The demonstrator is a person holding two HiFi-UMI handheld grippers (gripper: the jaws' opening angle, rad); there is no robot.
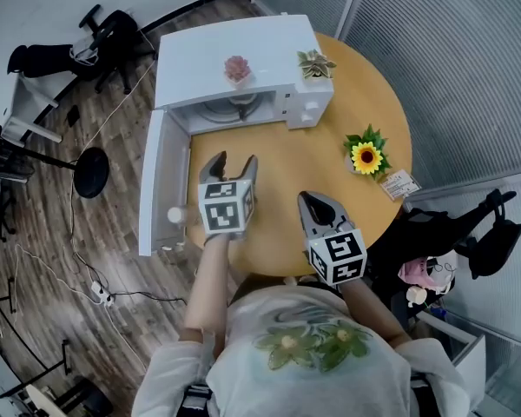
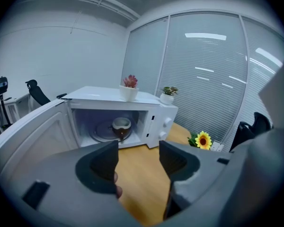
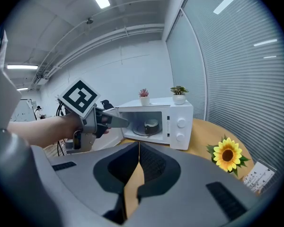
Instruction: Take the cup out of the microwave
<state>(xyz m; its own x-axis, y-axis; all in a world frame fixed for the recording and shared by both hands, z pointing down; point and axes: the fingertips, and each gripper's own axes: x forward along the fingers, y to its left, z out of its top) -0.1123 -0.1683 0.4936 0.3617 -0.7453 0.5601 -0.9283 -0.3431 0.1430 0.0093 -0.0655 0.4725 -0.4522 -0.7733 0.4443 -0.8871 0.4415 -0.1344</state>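
A brown cup (image 2: 121, 127) with a pale rim stands on the glass turntable inside the white microwave (image 1: 243, 59), whose door (image 1: 156, 189) hangs wide open to the left. The same cup (image 3: 152, 126) shows in the right gripper view, and only its top (image 1: 240, 104) from the head view. My left gripper (image 1: 228, 165) is open over the table in front of the oven's mouth, nothing between its jaws. My right gripper (image 1: 317, 205) is shut and empty, nearer my body on the right.
The round wooden table (image 1: 378, 120) carries a sunflower (image 1: 366, 155) and a small card (image 1: 399, 183) at its right edge. Two small potted plants (image 1: 237, 68) (image 1: 315, 62) stand on the microwave. Office chairs, stands and cables surround the table on the wooden floor.
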